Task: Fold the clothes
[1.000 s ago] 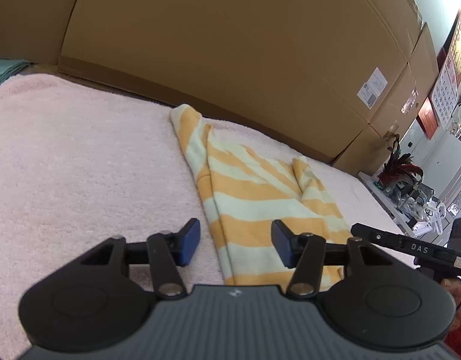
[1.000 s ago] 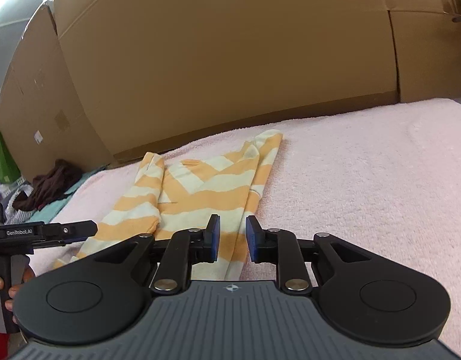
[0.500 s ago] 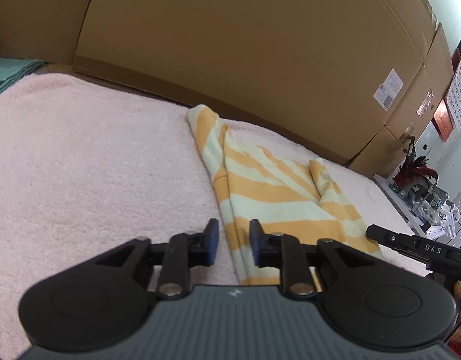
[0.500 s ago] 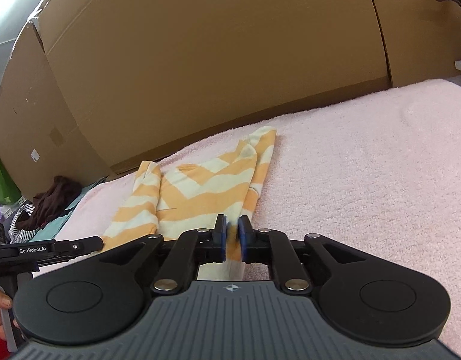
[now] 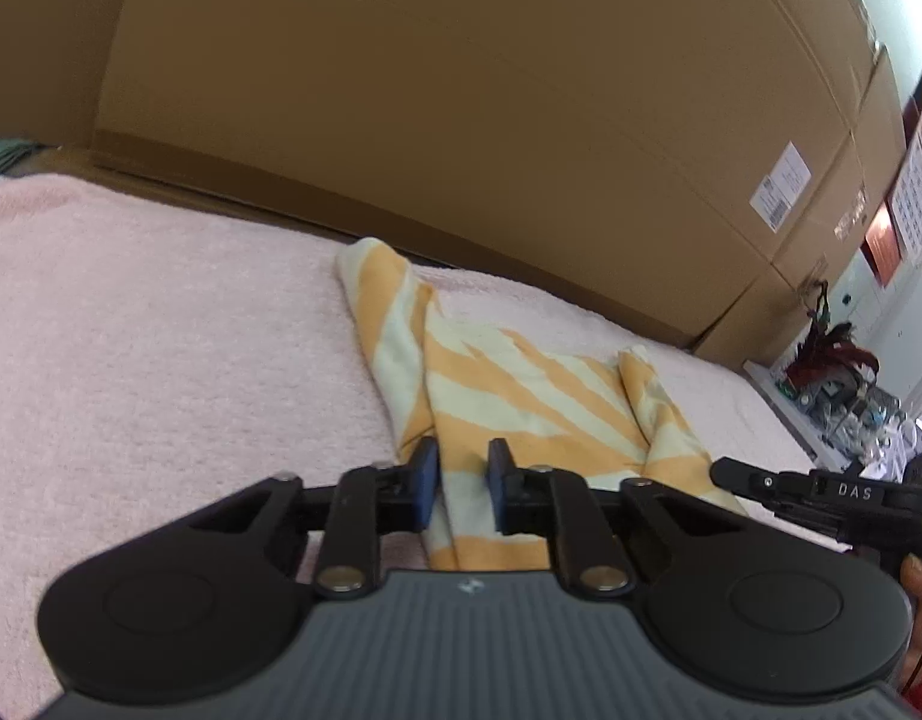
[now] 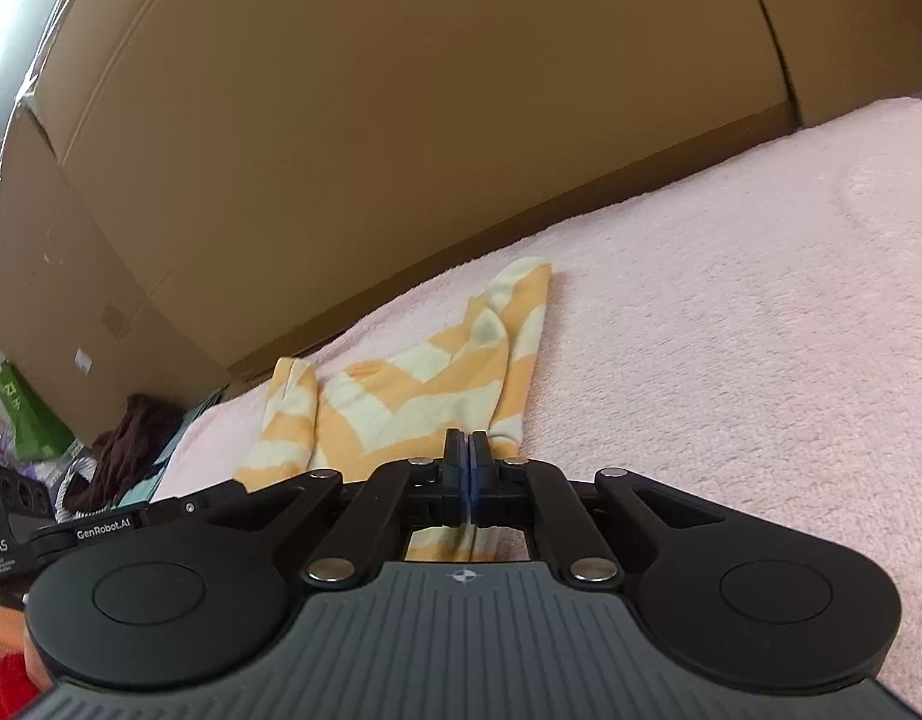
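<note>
The striped garment [image 5: 521, 396], orange and cream, lies on the pink towel-covered surface [image 5: 161, 330] as a long narrow band with both side edges turned inward; its long axis runs from the near hem, at 6 o'clock, away toward the cardboard wall [image 5: 461, 120] at 12 o'clock. In the left wrist view the left gripper [image 5: 463, 480] sits at the near hem, its jaws set a little apart with striped cloth lying between the blue pads; whether the pads already touch the cloth cannot be told. In the right wrist view the right gripper [image 6: 464, 468] has its jaws pressed together on a thin edge of the same hem, a pale strip of cloth showing in the slit. The right gripper's body appears at 3 o'clock in the left view, so both tools stand side by side at one short end, the left on the garment's left corner, the right on its right corner. The far end [image 6: 524, 276] rests flat, straight ahead of both jaws. As a judgement, any fold from this grip would carry the near hem along the long axis toward 12 o'clock, provided the left jaws close fully first
</note>
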Motion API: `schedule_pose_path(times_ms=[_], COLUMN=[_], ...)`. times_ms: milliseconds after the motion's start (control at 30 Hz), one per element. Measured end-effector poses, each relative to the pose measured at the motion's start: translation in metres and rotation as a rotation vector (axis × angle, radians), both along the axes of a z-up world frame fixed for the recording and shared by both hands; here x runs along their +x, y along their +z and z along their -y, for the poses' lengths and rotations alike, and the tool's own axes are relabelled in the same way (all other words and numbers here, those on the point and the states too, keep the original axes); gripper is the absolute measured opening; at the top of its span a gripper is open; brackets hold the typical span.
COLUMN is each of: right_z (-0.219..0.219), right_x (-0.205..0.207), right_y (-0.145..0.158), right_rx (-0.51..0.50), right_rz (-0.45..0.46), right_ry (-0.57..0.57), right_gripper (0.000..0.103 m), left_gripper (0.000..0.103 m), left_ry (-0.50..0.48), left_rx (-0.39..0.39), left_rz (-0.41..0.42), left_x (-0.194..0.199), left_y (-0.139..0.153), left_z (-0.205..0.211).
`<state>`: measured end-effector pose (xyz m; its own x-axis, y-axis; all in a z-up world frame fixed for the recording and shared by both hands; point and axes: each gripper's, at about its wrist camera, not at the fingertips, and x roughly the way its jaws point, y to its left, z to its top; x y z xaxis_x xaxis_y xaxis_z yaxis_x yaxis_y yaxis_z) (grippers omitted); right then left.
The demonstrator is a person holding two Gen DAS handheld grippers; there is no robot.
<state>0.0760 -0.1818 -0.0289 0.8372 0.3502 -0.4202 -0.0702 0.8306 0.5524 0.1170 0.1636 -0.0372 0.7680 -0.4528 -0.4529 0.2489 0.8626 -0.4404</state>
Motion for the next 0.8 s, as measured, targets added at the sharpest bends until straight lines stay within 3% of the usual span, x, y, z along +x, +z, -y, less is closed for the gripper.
schedule_pose_path(times_ms=[200,333,400,433,600,700,733,800], right_z=[0.005,0.008,0.006,0.006,-0.006,-0.008,-0.007,-0.001], right_x=[0.0,0.003,-0.001,-0.002,0.02,0.026,0.025,0.022], right_y=[-0.002,-0.004,0.001,0.004,0.002,-0.001,-0.002,-0.004], right_rx=[0.022,0.038,0.019,0.011,-0.068,-0.067,-0.054,-0.015], right_rz=[-0.009,-0.015,0.034,0.059,0.015,0.002,0.006,0.014], right_ry=[-0.016,-0.01,-0.02,-0.026,-0.013,0.001,0.004,-0.01], right_gripper=[0.001,0.007,0.013,0.013,0.016,0.014,0.006,0.004], left_gripper=[0.006,0.007,0.016,0.027,0.03,0.03,0.029,0.029], left_ry=[0.051,0.048,0.036,0.033,0.031,0.028,0.026,0.022], left_rx=[-0.013,-0.052,-0.071,-0.076,-0.08,-0.079,-0.077,-0.074], left_rz=[0.042,-0.008,-0.018,-0.021,-0.031,-0.031,-0.029,-0.023], left_x=[-0.009,-0.002,0.001,0.001,0.002,0.002,0.001,0.001], left_y=[0.003,-0.002,-0.004,-0.004,-0.005,-0.005,-0.004,-0.004], left_z=[-0.007,-0.011,-0.011,-0.011,-0.009,-0.01,-0.01,-0.009])
